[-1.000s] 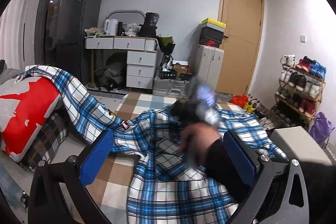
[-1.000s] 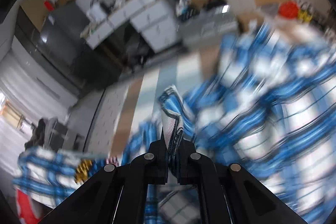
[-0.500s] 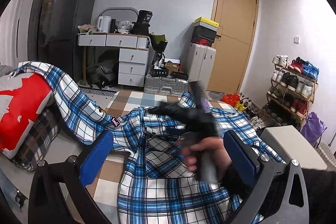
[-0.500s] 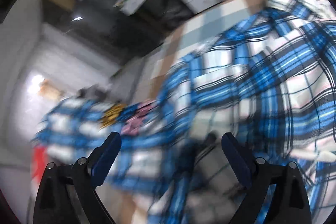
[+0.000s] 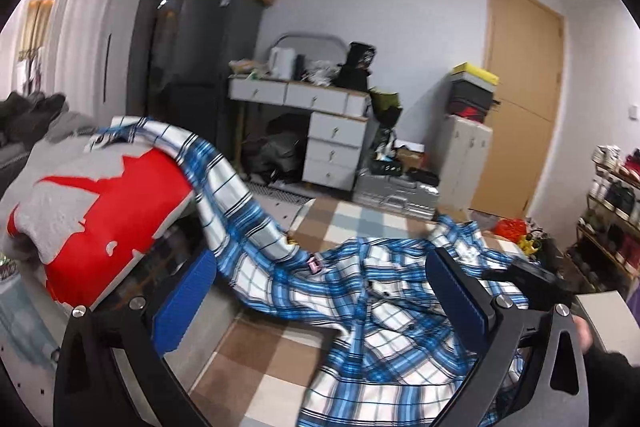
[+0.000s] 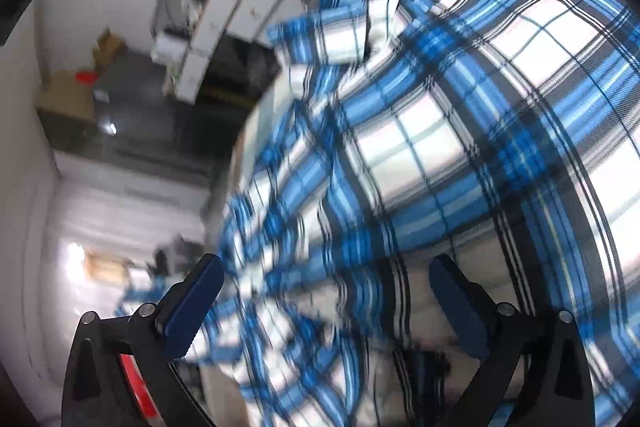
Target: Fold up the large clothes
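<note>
The left gripper [image 5: 320, 291] is hovering with its blue pads wide apart, nothing between them. A blue plaid shirt [image 5: 384, 291] is lying across the checked surface [image 5: 256, 363], one sleeve draping up over a red and grey cushion [image 5: 100, 211]. The right gripper [image 5: 532, 281] is showing at the right edge.

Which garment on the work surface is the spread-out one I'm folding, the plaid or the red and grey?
The blue plaid shirt: it lies spread across the checked surface, one sleeve draped over the red and grey garment, which sits bunched at the left.
</note>
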The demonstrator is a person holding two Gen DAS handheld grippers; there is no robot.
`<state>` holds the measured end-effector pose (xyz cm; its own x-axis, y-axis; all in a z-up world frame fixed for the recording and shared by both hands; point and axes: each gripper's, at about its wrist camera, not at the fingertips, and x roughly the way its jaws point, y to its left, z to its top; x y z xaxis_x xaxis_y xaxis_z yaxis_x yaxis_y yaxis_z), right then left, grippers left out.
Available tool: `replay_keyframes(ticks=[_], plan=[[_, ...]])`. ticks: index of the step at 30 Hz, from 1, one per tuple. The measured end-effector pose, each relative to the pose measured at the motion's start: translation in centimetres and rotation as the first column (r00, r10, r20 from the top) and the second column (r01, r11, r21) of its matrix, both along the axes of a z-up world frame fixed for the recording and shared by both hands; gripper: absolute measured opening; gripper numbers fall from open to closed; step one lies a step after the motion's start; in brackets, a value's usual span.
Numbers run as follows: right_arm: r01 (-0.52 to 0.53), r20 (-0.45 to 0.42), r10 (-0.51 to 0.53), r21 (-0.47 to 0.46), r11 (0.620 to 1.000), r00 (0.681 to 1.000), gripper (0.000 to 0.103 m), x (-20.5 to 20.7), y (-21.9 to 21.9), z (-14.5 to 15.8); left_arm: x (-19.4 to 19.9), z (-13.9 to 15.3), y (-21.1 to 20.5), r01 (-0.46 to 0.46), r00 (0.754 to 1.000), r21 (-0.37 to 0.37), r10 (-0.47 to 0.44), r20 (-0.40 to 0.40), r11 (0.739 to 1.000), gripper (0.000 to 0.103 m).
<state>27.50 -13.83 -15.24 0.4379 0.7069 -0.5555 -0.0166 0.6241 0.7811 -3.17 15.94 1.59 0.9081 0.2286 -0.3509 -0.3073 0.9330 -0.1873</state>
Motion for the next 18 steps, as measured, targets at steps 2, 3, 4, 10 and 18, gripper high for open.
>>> replay_keyframes(ticks=[2,3,4,10,18], plan=[[-0.038,0.03,0.038,0.002,0.999,0.999,0.103,-1.6,0.7,1.5,0.3,-0.2,0.5,-0.019,1.0,0.002,0.019,-0.016,1.0,0.102],[-0.053,0.054,0.052,0.012,0.999,0.997,0.103,-3.0,0.8,2.3,0.3,-0.4,0.3,-0.024,0.999,0.003,0.024,-0.023,1.0,0.102],[-0.068,0.09,0.065,0.028,0.997,0.994,0.103,-4.8,0.8,3.2,0.3,-0.5,0.4,-0.025,0.999,0.0,0.025,-0.026,1.0,0.102],[-0.077,0.297,0.073,0.003,0.997,0.952,0.103,-15.4,1.0,6.3,0.7,0.4,0.8,0.017,0.997,-0.047,-0.021,-0.08,0.999,0.102],[0.069,0.506,0.076,-0.262,0.963,0.859,0.103,-20.8,1.3,9.1,-0.7,6.8,7.9,-0.045,0.987,-0.204,0.012,-0.161,0.978,0.102]])
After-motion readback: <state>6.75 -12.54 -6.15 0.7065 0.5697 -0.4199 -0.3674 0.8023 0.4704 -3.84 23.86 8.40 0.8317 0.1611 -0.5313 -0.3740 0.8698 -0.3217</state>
